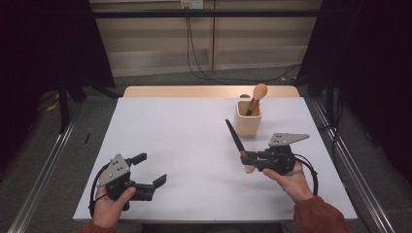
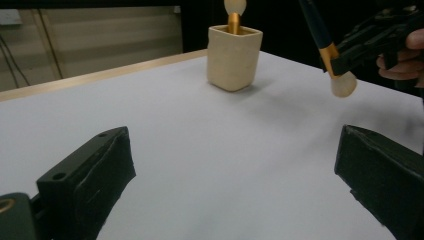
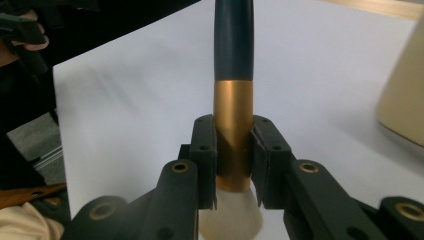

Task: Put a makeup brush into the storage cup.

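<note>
Presently, the right gripper [image 1: 248, 158] is clamped on the copper-coloured ferrule of a dark-handled makeup brush with pale bristles [image 1: 236, 141]. The jaws press the ferrule from both sides just above the bristles. The brush is held clear of the white table top [image 1: 184, 136], handle pointing up and away, bristle end lowermost, near the cream square-sided holder [image 1: 247, 120]. A second brush with a rounded pale head [image 1: 256, 97] stands in that holder, leaning. The left gripper [image 1: 148, 170] sits at the near left of the table, well apart from the holder, its jaws spread wide with nothing between them.
</note>
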Motion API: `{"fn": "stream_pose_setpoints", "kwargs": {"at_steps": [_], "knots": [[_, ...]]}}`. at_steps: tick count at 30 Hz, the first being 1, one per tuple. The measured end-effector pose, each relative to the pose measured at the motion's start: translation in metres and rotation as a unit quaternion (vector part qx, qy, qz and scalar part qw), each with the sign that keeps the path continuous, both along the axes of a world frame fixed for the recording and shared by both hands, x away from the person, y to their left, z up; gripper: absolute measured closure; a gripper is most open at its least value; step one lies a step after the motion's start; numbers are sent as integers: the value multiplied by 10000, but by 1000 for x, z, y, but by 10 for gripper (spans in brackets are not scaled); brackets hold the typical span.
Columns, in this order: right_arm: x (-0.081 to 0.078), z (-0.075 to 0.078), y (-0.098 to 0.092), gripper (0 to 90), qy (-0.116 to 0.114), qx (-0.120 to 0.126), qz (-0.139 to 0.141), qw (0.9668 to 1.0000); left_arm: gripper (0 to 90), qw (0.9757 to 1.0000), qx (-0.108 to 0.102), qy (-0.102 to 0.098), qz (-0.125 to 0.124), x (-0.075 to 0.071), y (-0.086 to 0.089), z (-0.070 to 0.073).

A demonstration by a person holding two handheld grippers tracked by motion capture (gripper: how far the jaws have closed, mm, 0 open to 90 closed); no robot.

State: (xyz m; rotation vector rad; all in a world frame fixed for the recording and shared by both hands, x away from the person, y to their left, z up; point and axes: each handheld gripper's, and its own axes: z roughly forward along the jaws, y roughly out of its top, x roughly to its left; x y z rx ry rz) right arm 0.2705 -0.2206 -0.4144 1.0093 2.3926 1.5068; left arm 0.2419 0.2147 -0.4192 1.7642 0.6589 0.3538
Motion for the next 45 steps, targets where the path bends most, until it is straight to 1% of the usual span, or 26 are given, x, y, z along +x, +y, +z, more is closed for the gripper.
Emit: {"fn": "stream_pose_setpoints", "kwargs": {"at_steps": [3,5,7,8,11,13,14,16,17,18,19,23,27,29,31,33,34,35,36,37,38,39,41,42,43,45], "knots": [[1,2,6,748,75,-212,69,9997,22,9999,78,19,-149,1,-5,2],[2,3,10,749,83,-225,187,9995,22,9997,76,66,-238,1,-7,6],[1,3,14,748,91,-260,279,9992,22,9996,71,-13,-268,0,-11,12],[2,3,16,748,88,-265,352,9990,22,9995,113,-31,-291,1,-11,13],[3,5,20,748,79,-290,473,9984,22,9992,134,-28,-384,3,-16,14],[4,6,22,748,84,-285,516,9982,22,9988,195,-35,-440,4,-20,14],[4,7,23,749,84,-303,587,9978,22,9984,212,-7,-531,5,-21,15],[5,8,25,749,91,-358,655,9972,32,9981,253,6,-565,6,-26,16],[5,9,27,748,95,-401,742,9964,30,9980,273,1,-569,6,-28,17],[5,10,28,749,87,-431,791,9959,29,9979,255,0,-589,6,-30,19],[4,11,29,748,93,-460,852,9953,28,9974,259,4,-673,6,-33,19],[3,13,34,749,126,-662,998,9927,28,9962,328,-9,-802,7,-39,22],[1,13,38,748,166,-816,1178,9895,25,9949,394,92,-925,10,-45,23],[1,14,40,748,188,-868,1270,9879,24,9946,436,89,-937,12,-47,22],[2,15,44,749,193,-931,1355,9862,24,9934,535,112,-1004,15,-49,22],[3,17,48,748,211,-979,1432,9846,24,9929,564,133,-1038,16,-50,22],[4,18,51,748,221,-1036,1483,9833,24,9930,563,136,-1033,17,-52,22],[6,19,54,749,264,-1122,1586,9806,25,9932,550,140,-1013,17,-52,23],[6,19,55,749,272,-1153,1628,9795,26,9926,561,180,-1058,18,-54,24],[8,20,58,749,301,-1229,1717,9770,25,9914,659,160,-1122,19,-55,25],[8,21,60,749,305,-1289,1754,9755,30,9907,753,118,-1131,19,-57,26],[9,22,62,749,308,-1361,1797,9738,30,9902,784,116,-1154,20,-58,27],[11,24,64,749,344,-1411,1835,9722,30,9890,728,215,-1266,23,-61,28],[13,25,65,749,346,-1450,1864,9711,30,9883,749,216,-1311,24,-62,28],[14,26,65,748,341,-1506,1902,9695,30,9882,779,194,-1305,24,-63,28],[14,28,67,749,301,-1609,1904,9680,30,9870,802,215,-1377,26,-65,28]]}}
